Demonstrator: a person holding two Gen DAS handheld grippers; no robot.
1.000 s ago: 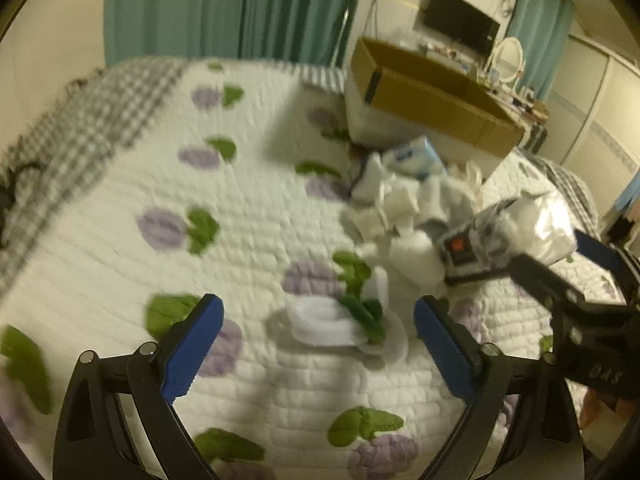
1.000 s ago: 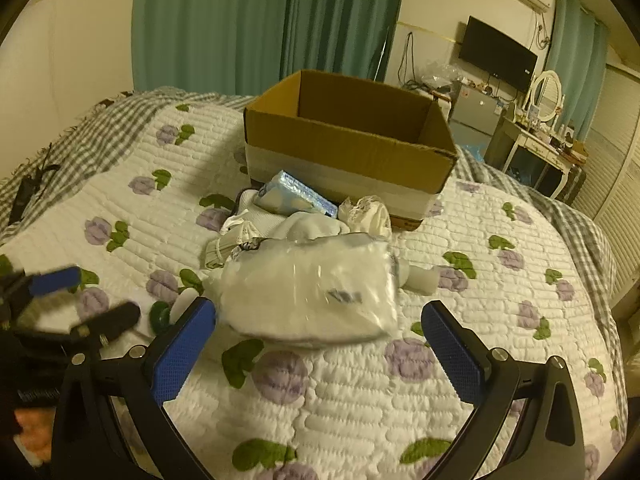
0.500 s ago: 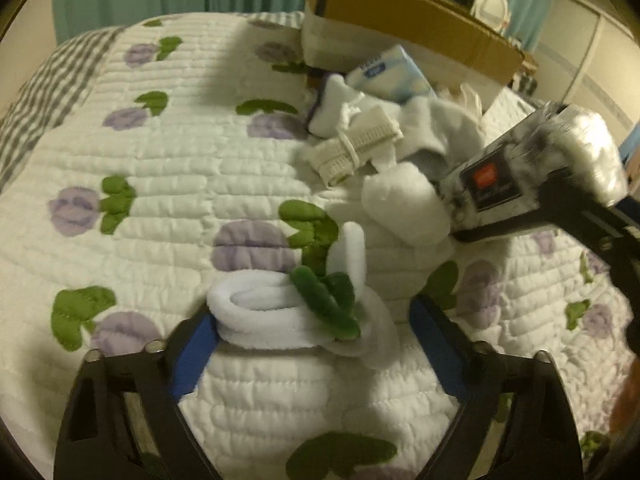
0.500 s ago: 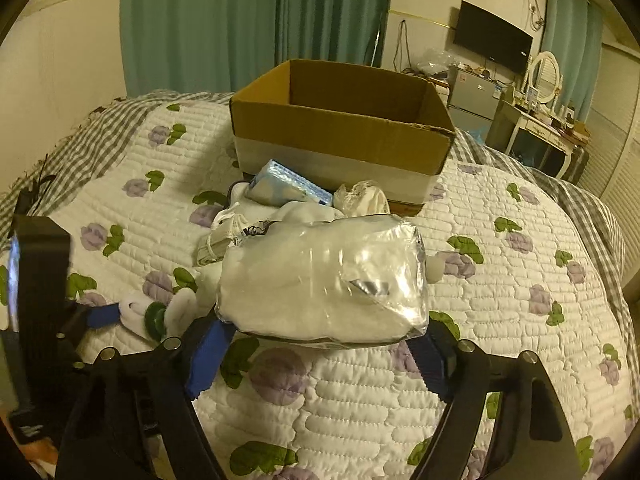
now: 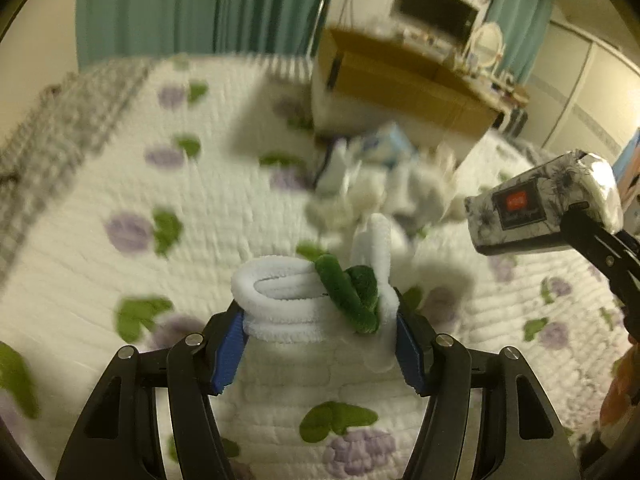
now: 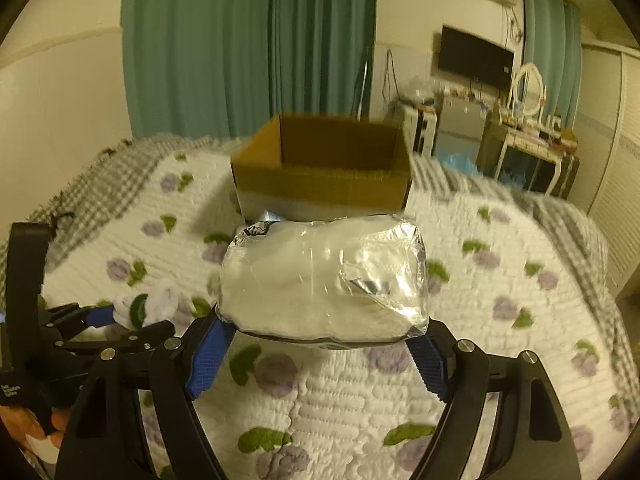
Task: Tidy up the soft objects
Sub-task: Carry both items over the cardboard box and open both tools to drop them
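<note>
My left gripper (image 5: 320, 344) is shut on a white and green fluffy headband (image 5: 308, 300) and holds it above the quilt; it also shows in the right wrist view (image 6: 140, 306). My right gripper (image 6: 320, 356) is shut on a clear plastic pack of white cotton (image 6: 324, 280), lifted above the bed; the pack also shows at the right of the left wrist view (image 5: 540, 208). An open cardboard box (image 6: 324, 176) stands on the bed behind. A blurred pile of white soft items and a blue pack (image 5: 380, 176) lies in front of the box.
The bed has a white quilt (image 6: 500, 280) with purple and green flowers and a grey checked edge. Teal curtains (image 6: 248, 40) hang behind. A TV (image 6: 476, 58), a dressing table with a mirror (image 6: 528, 92) and a wardrobe stand at the right.
Both grippers closed on their objects and lifted them off the quilt. The left went from open around the headband to shut on it. The right raised the cotton pack.
</note>
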